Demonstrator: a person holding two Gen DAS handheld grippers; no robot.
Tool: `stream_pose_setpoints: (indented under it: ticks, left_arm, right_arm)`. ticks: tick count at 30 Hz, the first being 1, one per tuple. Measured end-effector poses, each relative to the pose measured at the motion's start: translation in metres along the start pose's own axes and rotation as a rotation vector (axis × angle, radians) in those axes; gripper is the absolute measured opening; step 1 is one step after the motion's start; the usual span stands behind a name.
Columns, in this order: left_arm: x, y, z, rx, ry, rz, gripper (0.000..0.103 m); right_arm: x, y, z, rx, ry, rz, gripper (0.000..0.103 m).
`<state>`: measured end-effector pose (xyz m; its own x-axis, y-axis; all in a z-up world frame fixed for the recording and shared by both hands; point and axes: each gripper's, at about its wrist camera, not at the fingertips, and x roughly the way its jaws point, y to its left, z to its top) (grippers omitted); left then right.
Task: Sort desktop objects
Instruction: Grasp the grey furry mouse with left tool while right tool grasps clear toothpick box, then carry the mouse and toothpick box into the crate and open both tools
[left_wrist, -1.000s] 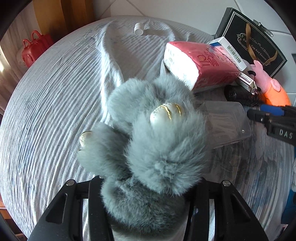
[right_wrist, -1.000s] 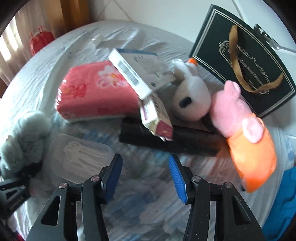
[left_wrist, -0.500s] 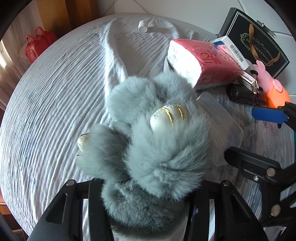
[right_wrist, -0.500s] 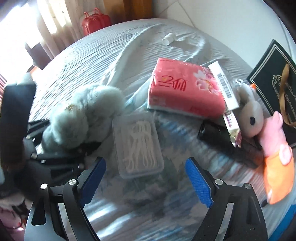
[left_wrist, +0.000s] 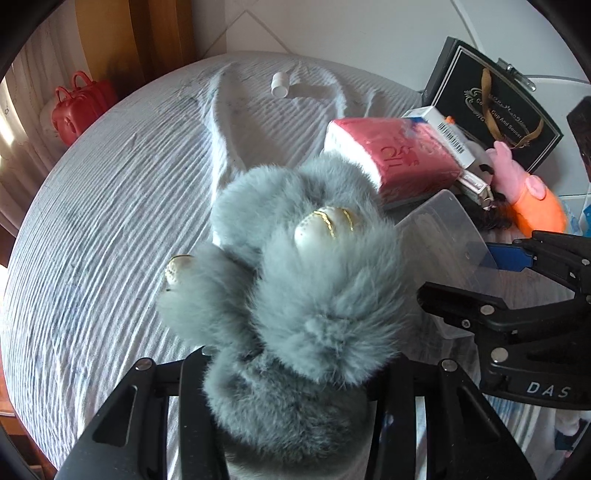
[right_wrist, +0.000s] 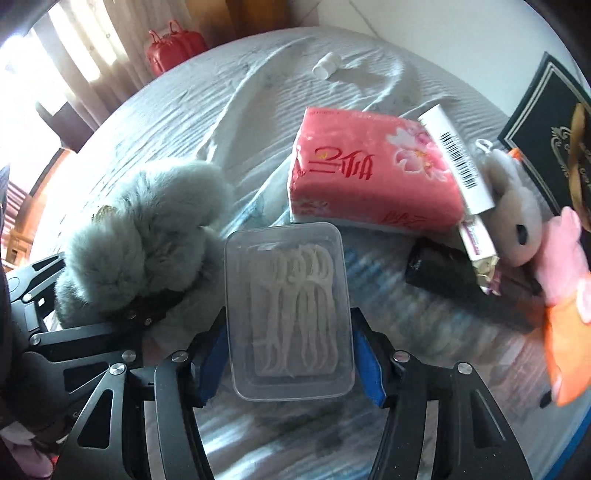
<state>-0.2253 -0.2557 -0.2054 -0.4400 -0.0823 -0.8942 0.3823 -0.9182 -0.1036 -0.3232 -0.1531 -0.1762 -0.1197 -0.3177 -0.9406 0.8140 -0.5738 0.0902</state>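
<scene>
My left gripper (left_wrist: 288, 373) is shut on a grey furry plush toy (left_wrist: 295, 295) and holds it over the cloth-covered round table (left_wrist: 92, 221). The toy also shows in the right wrist view (right_wrist: 144, 236). My right gripper (right_wrist: 290, 354) has its blue pads on both long sides of a clear plastic box of floss picks (right_wrist: 288, 310). The box also shows in the left wrist view (left_wrist: 447, 236), right of the toy. A pink tissue pack (right_wrist: 369, 173) lies behind the box.
Right of the tissue pack lie a white barcoded box (right_wrist: 458, 158), a black tube (right_wrist: 443, 273), a grey plush (right_wrist: 513, 214) and a pink-and-orange pig plush (right_wrist: 565, 280). A black gift bag (left_wrist: 491, 107) stands at the back right. A small white bottle (left_wrist: 280, 84) lies far back.
My right gripper has swung left from the black tube to the clear floss box and closed its pads against the box's sides. The left gripper still holds the plush.
</scene>
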Motion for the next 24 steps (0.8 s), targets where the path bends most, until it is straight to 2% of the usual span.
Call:
stream_pose_setpoints:
  ticks: [6,10,13,24]
  left_arm:
    - [-0.059,-0.028,0.007,0.074,-0.12,-0.055,0.041]
    - [-0.102,-0.065,0.002,0.158,-0.195,-0.113,0.041]
    - [-0.138,-0.103,-0.003,0.24,-0.256,-0.171,0.041]
    - [-0.276,-0.279,-0.028,0.545,-0.481,-0.425,0.041]
  right_arm:
    - [-0.084,-0.006,-0.03,0.064,-0.146,-0.092,0.06]
    - [-0.144,-0.013,-0.058,0.137,-0.255,-0.175,0.06]
    - [-0.187,-0.014,-0.077,0.203,-0.33,-0.248,0.06]
    - [-0.377,-0.058,-0.223,0.497,-0.59,-0.549,0.06]
